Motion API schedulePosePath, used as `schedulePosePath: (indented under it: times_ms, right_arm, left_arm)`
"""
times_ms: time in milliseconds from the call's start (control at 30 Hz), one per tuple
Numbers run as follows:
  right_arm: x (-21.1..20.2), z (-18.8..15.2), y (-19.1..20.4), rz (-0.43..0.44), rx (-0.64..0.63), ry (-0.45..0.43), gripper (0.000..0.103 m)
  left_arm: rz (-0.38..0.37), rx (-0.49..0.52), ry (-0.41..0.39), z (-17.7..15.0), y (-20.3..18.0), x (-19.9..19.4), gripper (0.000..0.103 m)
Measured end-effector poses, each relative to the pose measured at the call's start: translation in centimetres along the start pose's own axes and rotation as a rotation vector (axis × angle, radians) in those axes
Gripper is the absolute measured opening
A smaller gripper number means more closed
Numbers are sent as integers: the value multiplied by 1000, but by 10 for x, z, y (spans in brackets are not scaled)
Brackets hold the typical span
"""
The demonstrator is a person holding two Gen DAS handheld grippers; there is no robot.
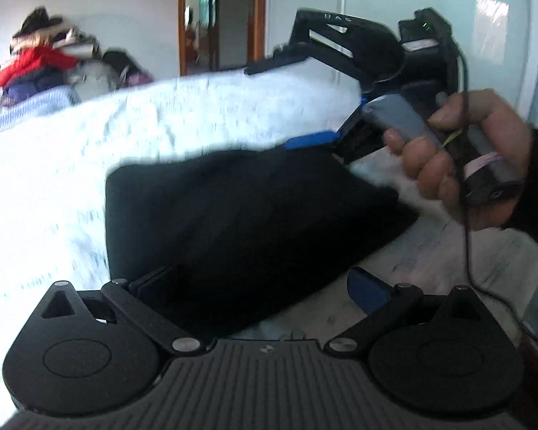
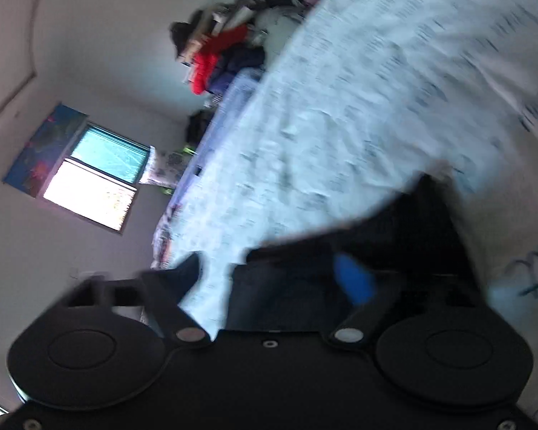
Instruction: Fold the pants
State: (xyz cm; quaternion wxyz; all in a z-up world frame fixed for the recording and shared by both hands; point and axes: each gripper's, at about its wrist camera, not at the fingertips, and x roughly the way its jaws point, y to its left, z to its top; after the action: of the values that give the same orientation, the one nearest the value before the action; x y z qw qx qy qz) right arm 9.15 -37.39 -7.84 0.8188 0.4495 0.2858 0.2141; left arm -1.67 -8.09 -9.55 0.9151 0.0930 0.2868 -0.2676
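Observation:
Black pants (image 1: 240, 215) lie as a folded bundle on a white patterned bedsheet (image 1: 89, 150). My left gripper (image 1: 260, 286) is open and low over the bundle's near edge, with the dark fabric lying between its spread fingers. A hand (image 1: 466, 157) holds my right gripper (image 1: 269, 107) at the bundle's far right corner, its blue fingers (image 1: 312, 139) wide apart. The right wrist view is tilted and blurred. There the right gripper (image 2: 269, 274) stands open, and the pants (image 2: 394, 236) reach into the gap between its fingers.
A pile of clothes (image 1: 39, 61) with a red garment sits at the far end of the bed. A wooden doorway (image 1: 218, 18) and pale cupboard doors (image 1: 491, 28) stand behind. A window (image 2: 100, 175) shows on the side wall.

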Motion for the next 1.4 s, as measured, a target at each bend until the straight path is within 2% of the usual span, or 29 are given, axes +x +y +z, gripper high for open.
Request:
schedulePosePath:
  times_ms: [100,167,200,267,300,333,367,400,467,500,533,600,667,733,800,867,933,1033,1100,1167,1200,1233,1300,1333,1400]
  right_arm:
    - [12,7,24,100,-27,29,103]
    - [31,10,35,101,-36,71,103]
    - [35,9,37,97,-48,89,103]
    - [54,9,36,74,-50,145,103]
    - [58,9,28,58,-38,175,103]
    - [66,10,21,39,-14,205,103]
    - [72,10,13,22,-1,224,100]
    - [71,11,8,17,-20,220,94]
    - [68,14,7,-47,-66,207,83]
    - [67,15,6,-53,-62,211,83]
    - [61,15,7,-38,-51,204,84]
    - [43,13,16,-6,-63,160,98]
    - [23,9,23,41,-71,120,102]
    - [11,3,16,42,-50,103,103]
    - [15,-6,-3,-22,-46,121,99]
    - [8,-11,-12,-9,-42,89,94]
    - [-5,-12,-4,-28,-38,62,96]
    - [-25,-17,16,-28,-112,5,102]
    - [-28,-22,16,-28,-129,-3,103]
    - [-19,-25,0,-55,-104,19,102]
    - [-15,-25,-13,-45,-72,26,101]
    - [-20,-25,-21,-4,-41,1,101]
    - [-34,-25,-19,-38,12,-26,103]
    - [-43,-26,-13,-57,5,-43,103]
    - [-59,-31,-2,-8,-25,-66,103]
  left_arm:
    - [-16,27,-58,25,16,-1,103]
    - [26,24,-56,41,27,20,103]
    - [40,7,-23,49,34,33,102]
    - [-16,-72,76,59,53,69,103]
    - [-15,-118,123,59,62,85,102]
    - [-3,-150,149,57,69,97,103]
    - [-16,-152,134,54,72,102,103]
    - [-16,-141,124,53,72,102,103]
    - [8,-112,123,52,66,97,103]
    - [26,-114,123,52,64,93,103]
    - [44,-129,120,55,62,86,102]
    - [52,-147,88,64,64,77,103]
    - [85,-150,70,71,67,80,103]
    - [134,-157,124,73,74,100,103]
    - [177,-177,178,63,80,121,103]
    - [207,-186,155,62,77,115,103]
    - [222,-203,154,69,73,101,102]
    - [192,-260,114,69,70,83,103]
    - [204,-237,121,62,59,81,103]
    - [252,-145,101,52,50,93,103]
    - [264,-131,90,51,47,97,103]
    - [271,-143,98,53,47,92,102]
    - [275,-197,111,61,48,76,101]
    - [257,-218,80,62,48,63,102]
    - [236,-215,24,58,41,45,103]
